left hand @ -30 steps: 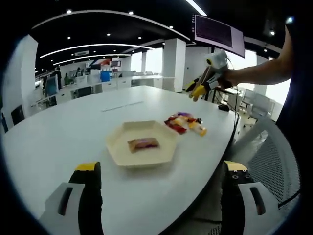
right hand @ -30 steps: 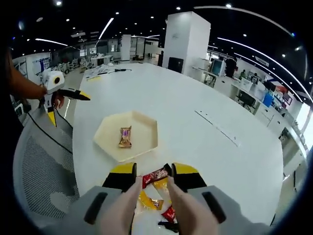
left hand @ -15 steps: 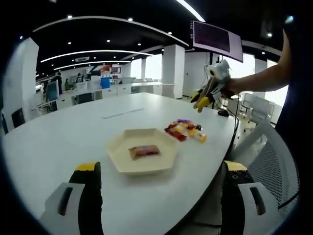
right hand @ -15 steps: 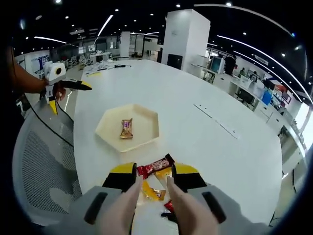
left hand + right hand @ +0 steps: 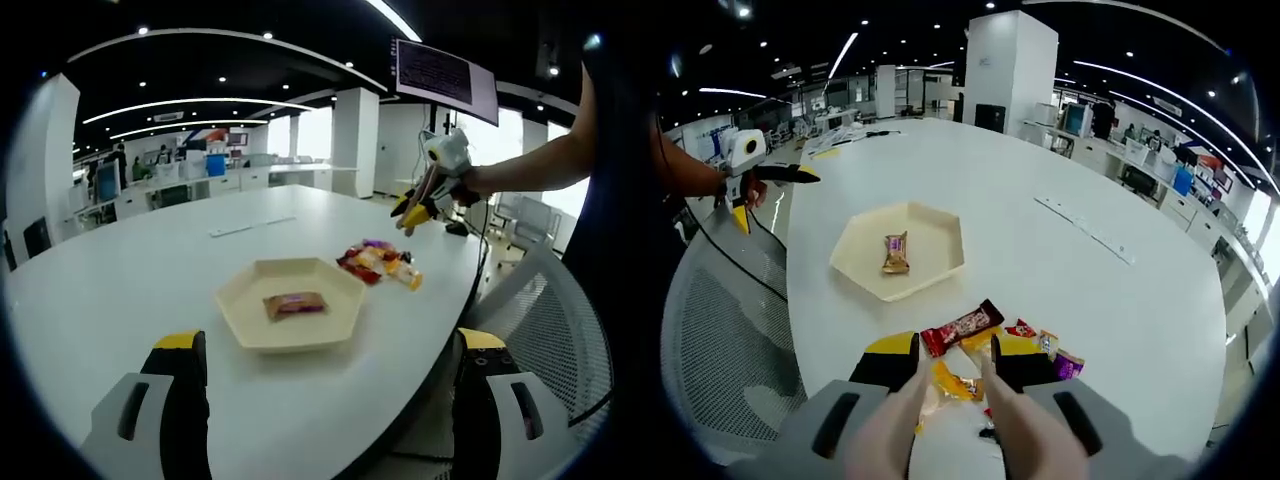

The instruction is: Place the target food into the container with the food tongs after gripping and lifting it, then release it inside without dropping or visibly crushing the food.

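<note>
the right gripper (image 5: 951, 352), fitted with pale tong blades, is holding a long red-wrapped snack bar (image 5: 960, 328) pinched at the tips, lifted above the heap of bright snack packets (image 5: 1032, 347) lying on the white round table (image 5: 1040, 260). the jaws are standing narrowly apart, just wide enough for the wrapper. the cream hexagonal tray (image 5: 902, 250) is sitting ahead and a little to the left of the tongs, well apart from the heap, and is already carrying one small brown wrapped bar (image 5: 895, 254) near its middle. in the left gripper view the right gripper (image 5: 415, 205) is hanging above the table's far edge, beyond the packets (image 5: 378, 262), while the left gripper (image 5: 330, 345) is waiting wide open with nothing between its jaws, back from the tray (image 5: 290, 305). the carry probably calls for keeping the pinch steady and light, since the bar is gripped near one end and could swing or slip; travelling level over the tray's rim, lowering close to the bare floor beside the brown bar, and only then easing the blades apart should avoid a drop.
</note>
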### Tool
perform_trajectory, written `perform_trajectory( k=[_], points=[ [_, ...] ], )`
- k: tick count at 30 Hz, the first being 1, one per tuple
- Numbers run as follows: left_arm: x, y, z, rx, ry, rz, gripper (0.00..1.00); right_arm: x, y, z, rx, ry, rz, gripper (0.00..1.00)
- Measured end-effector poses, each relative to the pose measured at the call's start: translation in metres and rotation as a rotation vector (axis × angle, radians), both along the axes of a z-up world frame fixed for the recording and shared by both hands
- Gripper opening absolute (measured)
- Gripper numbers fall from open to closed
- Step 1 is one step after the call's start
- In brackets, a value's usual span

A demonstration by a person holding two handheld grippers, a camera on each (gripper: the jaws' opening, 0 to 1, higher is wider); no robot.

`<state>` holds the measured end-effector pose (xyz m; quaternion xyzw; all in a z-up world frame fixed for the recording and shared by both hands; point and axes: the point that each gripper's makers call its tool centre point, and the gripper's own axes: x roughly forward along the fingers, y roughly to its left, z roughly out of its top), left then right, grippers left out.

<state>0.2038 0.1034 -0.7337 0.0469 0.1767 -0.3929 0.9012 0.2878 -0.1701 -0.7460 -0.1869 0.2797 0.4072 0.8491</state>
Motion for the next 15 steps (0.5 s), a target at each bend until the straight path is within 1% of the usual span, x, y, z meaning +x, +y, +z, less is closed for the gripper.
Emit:
perform_trajectory(
  k=[4, 9, 15],
  points=[
    [0.000, 0.000, -0.001, 0.002, 0.003, 0.004, 1.00, -0.002, -0.001, -0.013, -0.008, 0.021, -0.014, 0.28],
    [0.000, 0.000, -0.002, 0.007, 0.005, 0.001, 1.00, -0.004, -0.002, -0.023, -0.003, 0.038, -0.041, 0.28],
    [0.001, 0.001, -0.003, 0.008, 0.007, 0.005, 1.00, -0.007, -0.003, -0.040, -0.014, 0.068, -0.066, 0.28]
  ],
)
